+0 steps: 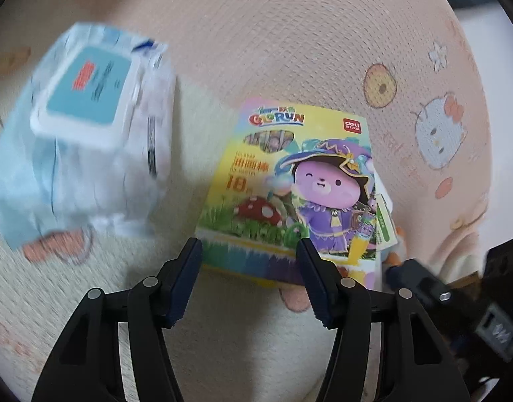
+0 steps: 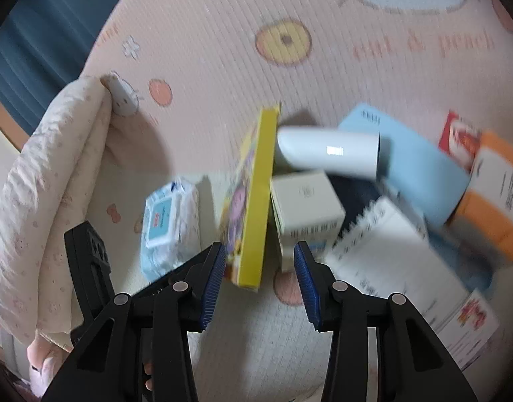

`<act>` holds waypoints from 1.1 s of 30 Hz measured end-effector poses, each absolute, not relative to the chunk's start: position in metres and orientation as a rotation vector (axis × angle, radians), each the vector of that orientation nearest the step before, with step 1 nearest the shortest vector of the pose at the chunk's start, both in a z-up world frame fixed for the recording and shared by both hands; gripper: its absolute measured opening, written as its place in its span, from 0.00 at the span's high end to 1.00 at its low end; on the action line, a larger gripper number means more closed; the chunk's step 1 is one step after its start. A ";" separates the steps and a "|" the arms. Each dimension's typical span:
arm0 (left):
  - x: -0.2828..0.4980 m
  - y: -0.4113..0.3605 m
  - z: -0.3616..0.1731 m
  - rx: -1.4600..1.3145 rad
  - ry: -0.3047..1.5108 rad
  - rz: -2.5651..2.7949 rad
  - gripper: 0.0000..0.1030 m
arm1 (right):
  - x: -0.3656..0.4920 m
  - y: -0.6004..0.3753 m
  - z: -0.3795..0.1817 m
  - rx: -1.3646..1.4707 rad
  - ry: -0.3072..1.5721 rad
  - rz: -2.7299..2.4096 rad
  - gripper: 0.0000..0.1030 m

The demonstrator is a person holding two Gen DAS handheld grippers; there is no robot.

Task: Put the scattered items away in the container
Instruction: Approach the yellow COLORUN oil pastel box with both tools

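Now, on the patterned mat [image 1: 290,33], both grippers, left gripper [image 1: 249,244] and right gripper [image 2: 260,251], hover released around the upright crayon box [image 1: 290,187]; clamp its thin yellow edge squarely before lifting, avoiding the wipes [image 1: 85,127] beside it.

Each claw [image 1: 249,246] [image 2: 260,251] is black with silver rivets (ribbed blue pads [image 2: 305,278] inside).

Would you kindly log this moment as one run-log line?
left gripper: open, before colourful crayon box | right gripper: open, empty | blue-and-white wipes pack: on pink mat | container: unseen
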State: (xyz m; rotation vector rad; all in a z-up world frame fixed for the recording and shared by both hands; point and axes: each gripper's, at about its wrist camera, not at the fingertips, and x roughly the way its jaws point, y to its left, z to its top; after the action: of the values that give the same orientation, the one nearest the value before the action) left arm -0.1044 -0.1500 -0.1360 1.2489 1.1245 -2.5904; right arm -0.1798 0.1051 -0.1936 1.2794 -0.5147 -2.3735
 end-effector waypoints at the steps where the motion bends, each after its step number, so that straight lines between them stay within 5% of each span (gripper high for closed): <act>1: -0.103 -0.150 -0.136 1.244 1.124 -2.600 0.39 | -0.179 0.104 -0.198 1.288 -0.514 -2.371 0.61; 12: -0.090 -0.148 -0.155 1.126 1.269 -2.491 0.37 | -0.207 0.088 -0.225 1.339 -0.567 -2.307 0.61; 17: -0.086 -0.157 -0.171 1.020 1.478 -2.378 0.35 | -0.205 0.087 -0.236 1.334 -0.592 -2.260 0.72; 25: -0.117 -0.165 -0.174 1.034 1.392 -2.518 0.35 | -0.205 0.086 -0.239 1.295 -0.605 -2.238 0.79; 33: -0.104 -0.162 -0.195 1.026 1.588 -2.469 0.55 | -0.191 0.091 -0.228 1.278 -0.536 -2.304 0.79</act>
State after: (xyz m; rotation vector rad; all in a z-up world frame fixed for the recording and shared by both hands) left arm -0.1045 -0.1624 -0.1953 1.0263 1.5882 -2.4692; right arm -0.1911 0.0915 -0.2279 1.2785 -0.5361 -2.3040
